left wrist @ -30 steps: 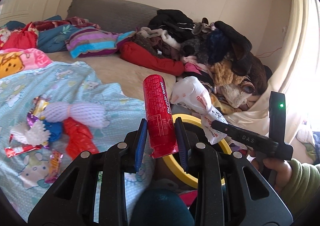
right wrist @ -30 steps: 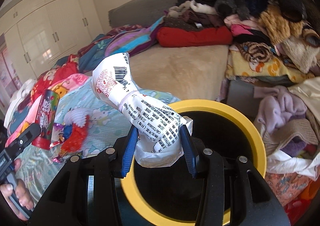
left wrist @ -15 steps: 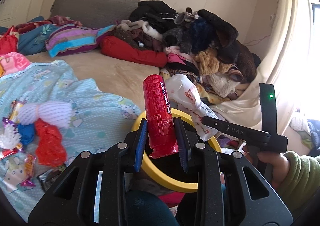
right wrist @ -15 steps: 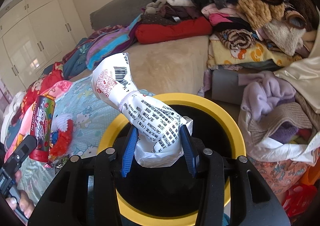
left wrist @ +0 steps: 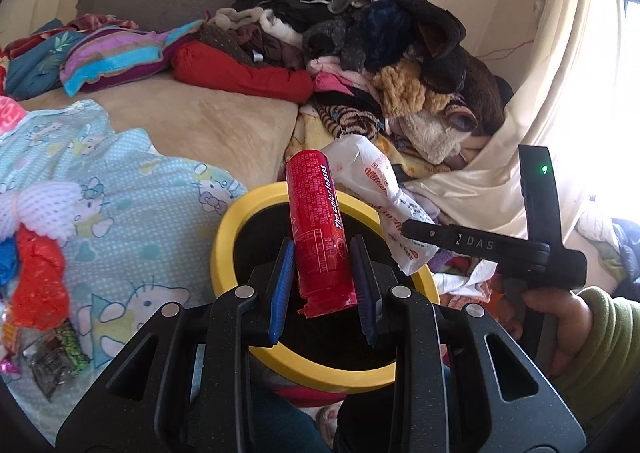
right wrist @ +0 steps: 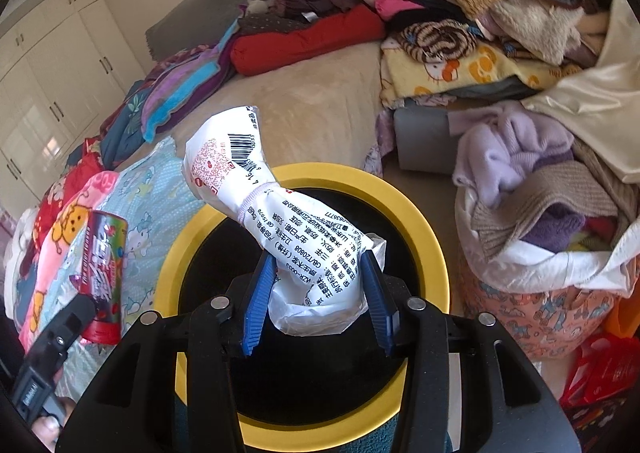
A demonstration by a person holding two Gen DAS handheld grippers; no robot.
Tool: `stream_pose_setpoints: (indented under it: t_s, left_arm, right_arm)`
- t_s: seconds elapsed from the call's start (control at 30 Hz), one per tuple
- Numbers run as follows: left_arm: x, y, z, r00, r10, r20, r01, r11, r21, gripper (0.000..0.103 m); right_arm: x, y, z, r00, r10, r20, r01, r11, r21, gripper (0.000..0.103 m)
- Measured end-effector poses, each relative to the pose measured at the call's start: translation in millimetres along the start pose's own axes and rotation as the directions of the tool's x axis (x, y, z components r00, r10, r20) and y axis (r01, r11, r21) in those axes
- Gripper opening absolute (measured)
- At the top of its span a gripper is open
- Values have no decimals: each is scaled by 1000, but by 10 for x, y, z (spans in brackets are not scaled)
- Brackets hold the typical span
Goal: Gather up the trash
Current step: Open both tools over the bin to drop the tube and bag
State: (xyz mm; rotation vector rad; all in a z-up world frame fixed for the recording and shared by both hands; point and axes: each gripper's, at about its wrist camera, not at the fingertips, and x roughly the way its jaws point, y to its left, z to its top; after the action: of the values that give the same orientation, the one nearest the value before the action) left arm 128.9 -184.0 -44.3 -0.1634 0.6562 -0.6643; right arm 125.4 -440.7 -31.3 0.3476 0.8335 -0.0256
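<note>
Step in hand: carrying trash to the bin.
- Your left gripper (left wrist: 322, 285): clamped on the red tube (left wrist: 318, 229), above the yellow-rimmed bin (left wrist: 224, 249).
- Your right gripper (right wrist: 316, 293): clamped on the white wrapper (right wrist: 280, 229), over the bin's mouth.
- Next, as I judge it: unclamp both over the opening.
- Outstanding: wrappers (left wrist: 36, 273) on the bed.

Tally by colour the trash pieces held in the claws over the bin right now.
Red: 1, the red tube in the left claw
White: 1, the white wrapper in the right claw
Total: 2, both above the yellow-rimmed bin
</note>
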Motion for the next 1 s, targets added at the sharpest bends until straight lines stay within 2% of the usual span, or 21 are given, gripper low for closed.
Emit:
stream_pose_setpoints:
  t_s: [0.17,0.27,0.33,0.37,0.6,0.67,0.8,1.0]
  left_arm:
    - [133,-33,-10,1000,-5,-21,5,1000,-3,22]
    - [219,-7,-36,999,-3,-36,2,1000,-16,23]
    - [245,44,-59,999,6,-41,-8,999,-41,41]
    - [243,71,-67,999,4,-40,-7,998,-55,58]
    - [75,115,-68,999,38,5,-38,997,-66,88]
    - [24,106,-59,998,61,17,-60,997,-57,92]
    - [-85,139,-60,995,89,37,-86,994,-60,92]
    - [-248,234,-42,990,123,68,-117,990,-80,92]
  right_arm:
    - [51,-60,-10,1000,20,-10,-20,999,33,46]
    - [70,-103,-23,1000,16,-8,-16,998,59,55]
    - [73,-111,-28,1000,0,-5,1,998,56,57]
    - [71,-107,-31,1000,-13,1,12,999,49,58]
    - [-12,10,-75,995,-56,84,58,998,-22,65]
    - [-56,78,-91,992,-58,115,63,997,-47,69]
    - [-154,227,-131,984,-37,175,55,994,-99,75]
    - [-228,421,-184,978,-10,210,42,987,-152,77]
